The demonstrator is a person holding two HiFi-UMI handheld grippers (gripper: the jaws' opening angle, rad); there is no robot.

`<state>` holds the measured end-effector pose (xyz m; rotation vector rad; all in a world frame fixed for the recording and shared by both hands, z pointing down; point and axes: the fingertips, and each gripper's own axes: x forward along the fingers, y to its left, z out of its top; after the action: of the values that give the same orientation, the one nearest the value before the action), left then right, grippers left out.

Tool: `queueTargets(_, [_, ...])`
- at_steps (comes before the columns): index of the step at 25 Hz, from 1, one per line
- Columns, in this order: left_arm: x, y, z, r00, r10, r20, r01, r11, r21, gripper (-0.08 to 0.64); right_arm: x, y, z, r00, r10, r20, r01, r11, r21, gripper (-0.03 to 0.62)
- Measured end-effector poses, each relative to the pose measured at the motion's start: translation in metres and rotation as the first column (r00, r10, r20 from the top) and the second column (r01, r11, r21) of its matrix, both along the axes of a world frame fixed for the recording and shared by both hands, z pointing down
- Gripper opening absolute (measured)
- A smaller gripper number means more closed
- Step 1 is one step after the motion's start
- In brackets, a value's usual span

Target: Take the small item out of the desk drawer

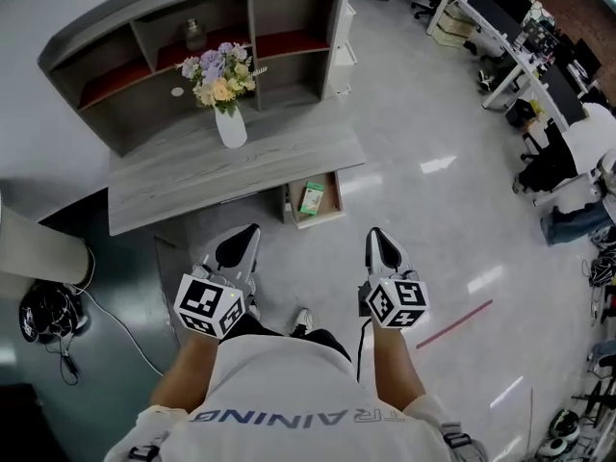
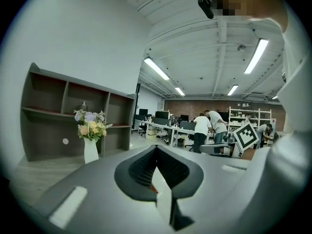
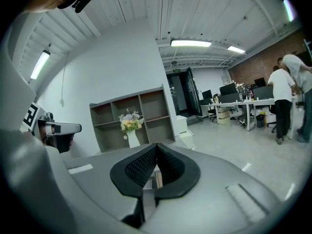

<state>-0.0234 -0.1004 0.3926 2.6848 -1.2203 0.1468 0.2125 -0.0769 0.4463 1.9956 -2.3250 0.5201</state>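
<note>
1. Grey wood-grain desk [image 1: 192, 176] fills the top of the head view, with a white vase [image 1: 230, 126] of flowers standing towards its back edge, in front of the shelf unit. Below the front edge, near the right-hand corner, the drawer [image 1: 332, 200] stands pulled out, and the small green box [image 1: 312, 198] lies inside it in plain sight. The left gripper [image 1: 243, 243] and right gripper [image 1: 379, 243] are held side by side close to the person's body, well short of the drawer, and neither carries anything.

2. In the left gripper view the left gripper [image 2: 156, 150] has its black pads pressed together at the tips with nothing between them. The vase [image 2: 90, 150] shows beyond, to the left; the drawer is not in sight.

3. In the right gripper view the right gripper [image 3: 156, 147] is likewise closed tip to tip and empty, pointing roughly at the desk and vase [image 3: 132, 139].

4. Judged from this, the step in hand is the approach: the drawer is already open and the box is untouched. The next move calls for spreading one gripper's fingers, bringing it down over the open drawer, and pinching the box across its narrow sides without knocking the drawer walls.
</note>
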Motion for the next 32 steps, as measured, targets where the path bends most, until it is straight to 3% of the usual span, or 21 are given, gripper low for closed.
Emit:
queueTargets(5, [0.001,-0.04,0.013,0.995,0.099,-0.008,-0.099,0.995,-0.032,0.0,0.003,-0.01,0.006,0.992,0.122,-0.041,-0.124,0.991,-0.043,0.014])
queueTargets(9, [-0.001,-0.075,0.013,0.981,0.192,-0.011,-0.192,0.981,-0.026,0.0,-0.026,-0.033,-0.009,0.985,0.149,-0.091,-0.152,0.988,-0.028,0.014])
queueTargets(15, [-0.015,-0.113,0.014,0.957,0.288,0.017,-0.288,0.957,-0.032,0.0,-0.052,-0.074,-0.031,0.975,0.205,-0.091,-0.206,0.979,-0.004,0.014])
queueTargets(24, [-0.017,-0.156,0.031,0.966,0.256,0.025,-0.254,0.965,-0.061,0.0,-0.052,-0.099,-0.007,0.978,0.185,-0.093,-0.192,0.979,-0.068,0.014])
queueTargets(32, [0.016,-0.162,0.027,0.98,0.197,0.03,-0.195,0.979,-0.067,0.0,-0.014,-0.122,-0.022,0.988,0.112,-0.111,-0.114,0.993,-0.018,0.015])
